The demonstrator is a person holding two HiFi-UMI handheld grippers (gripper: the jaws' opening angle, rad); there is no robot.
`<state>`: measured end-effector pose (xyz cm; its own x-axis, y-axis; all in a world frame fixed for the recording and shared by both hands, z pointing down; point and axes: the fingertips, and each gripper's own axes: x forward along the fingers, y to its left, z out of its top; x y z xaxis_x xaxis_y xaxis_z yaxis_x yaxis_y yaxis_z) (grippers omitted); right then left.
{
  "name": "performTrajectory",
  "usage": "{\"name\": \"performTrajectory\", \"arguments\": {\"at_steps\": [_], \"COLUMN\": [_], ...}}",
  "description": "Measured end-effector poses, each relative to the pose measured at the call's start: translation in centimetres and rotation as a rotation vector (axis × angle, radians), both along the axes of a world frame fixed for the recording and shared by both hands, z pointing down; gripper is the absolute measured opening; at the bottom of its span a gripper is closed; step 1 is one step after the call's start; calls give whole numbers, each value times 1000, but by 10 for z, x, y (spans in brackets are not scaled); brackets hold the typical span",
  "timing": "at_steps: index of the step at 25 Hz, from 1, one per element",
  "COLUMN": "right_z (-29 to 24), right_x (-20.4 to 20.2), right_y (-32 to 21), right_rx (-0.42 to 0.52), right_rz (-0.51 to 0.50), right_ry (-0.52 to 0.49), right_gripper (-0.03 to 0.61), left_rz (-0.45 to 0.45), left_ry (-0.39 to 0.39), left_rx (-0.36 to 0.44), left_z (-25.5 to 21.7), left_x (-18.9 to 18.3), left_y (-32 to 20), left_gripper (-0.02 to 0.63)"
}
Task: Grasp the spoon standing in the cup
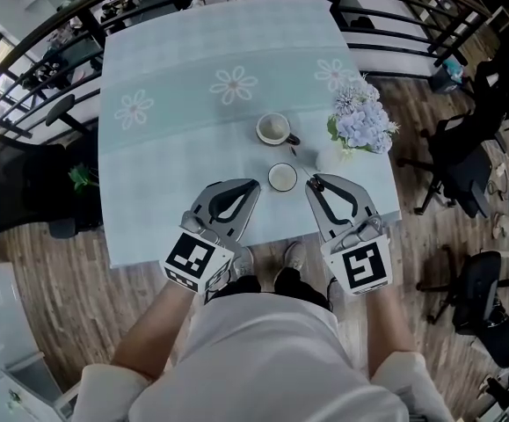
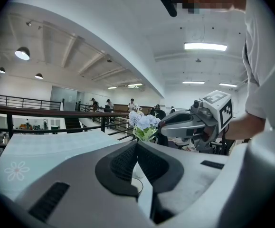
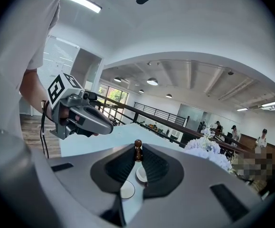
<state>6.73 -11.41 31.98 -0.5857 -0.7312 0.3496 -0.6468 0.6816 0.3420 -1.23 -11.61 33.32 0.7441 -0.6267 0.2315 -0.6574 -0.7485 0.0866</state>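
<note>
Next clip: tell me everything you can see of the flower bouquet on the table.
The bouquet is a rounded bunch of pale blue-lilac blooms, a few white ones on one side, green leaves beneath. It stands upright in what looks like a small white vase on the pale flower-print tablecloth, near the table's right edge. Real or artificial cannot be told. Nothing else visibly touches it.

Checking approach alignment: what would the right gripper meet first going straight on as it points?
Probably the brown-handled spoon standing in the cup, framed between its fingers; depth is unclear.
</note>
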Motion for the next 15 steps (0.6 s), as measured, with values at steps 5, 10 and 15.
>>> {"name": "performTrajectory", "arguments": {"at_steps": [5,10,15], "right_z": [4,9,13], "right_x": [1,0,1], "right_y": [2,4,6], "right_rx": [0,-15,-27], "right_rz": [-4,-9,-8], "right_ry": [12,20,22], "right_gripper": [58,58,58], "left_rz": [1,2,-2], "left_ry": [1,-1,1], "left_rx": [-4,-18,-19], "left_z": [4,9,10], "left_x": [3,3,4], "left_y": [2,5,6], "left_gripper": [20,20,20]}}
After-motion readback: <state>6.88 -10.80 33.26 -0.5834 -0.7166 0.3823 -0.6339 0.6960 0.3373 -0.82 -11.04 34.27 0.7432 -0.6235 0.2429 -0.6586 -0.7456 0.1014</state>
